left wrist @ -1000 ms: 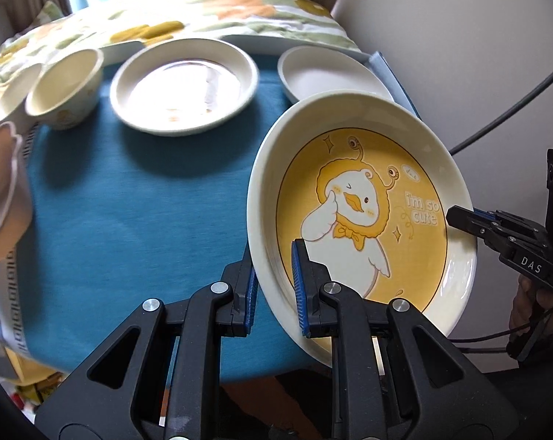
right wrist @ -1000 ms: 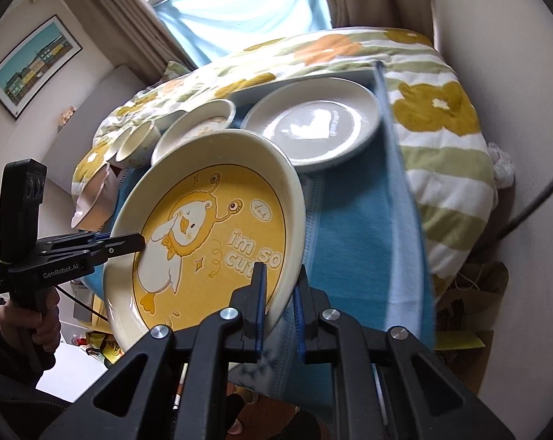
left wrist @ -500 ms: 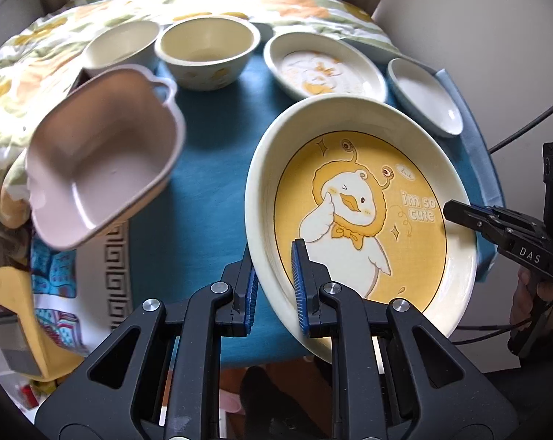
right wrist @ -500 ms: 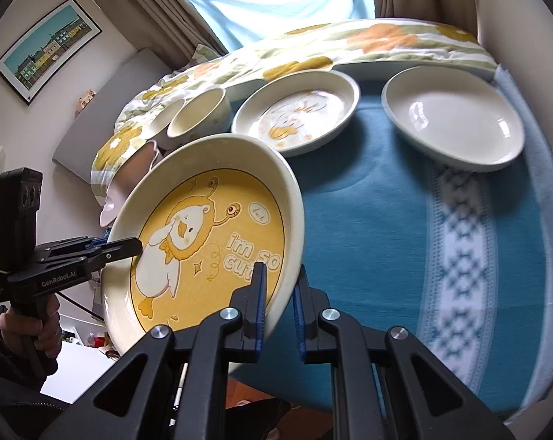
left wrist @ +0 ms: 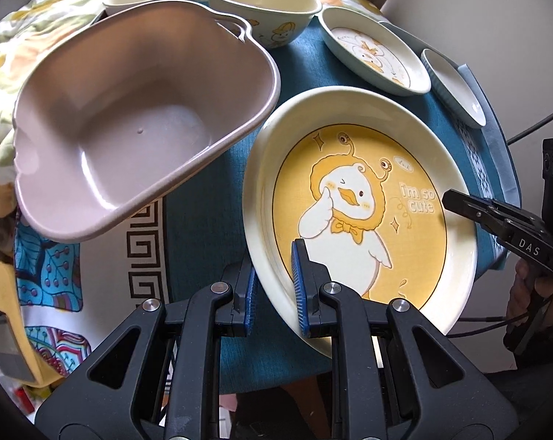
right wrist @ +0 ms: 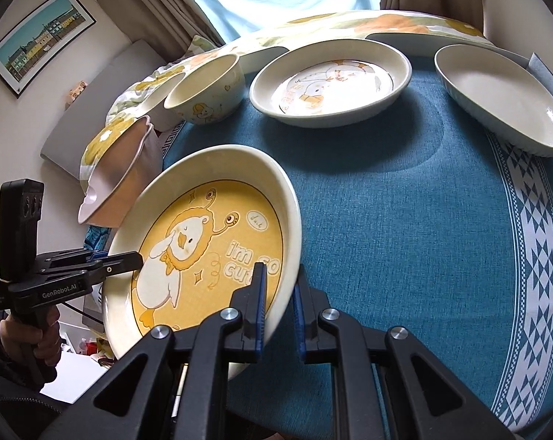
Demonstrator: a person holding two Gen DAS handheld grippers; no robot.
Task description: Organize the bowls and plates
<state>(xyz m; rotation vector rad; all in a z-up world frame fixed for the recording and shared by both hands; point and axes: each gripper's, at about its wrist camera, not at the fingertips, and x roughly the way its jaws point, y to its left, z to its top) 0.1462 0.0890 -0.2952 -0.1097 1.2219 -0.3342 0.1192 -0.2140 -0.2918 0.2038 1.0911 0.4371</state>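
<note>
Nearer now: round glossy duck plate

The duck plate sits between both claws, the left claw on its near rim, the right claw on the opposite rim; a basin lies left of it, two bowls and two dishes behind, all on the cloth
</note>
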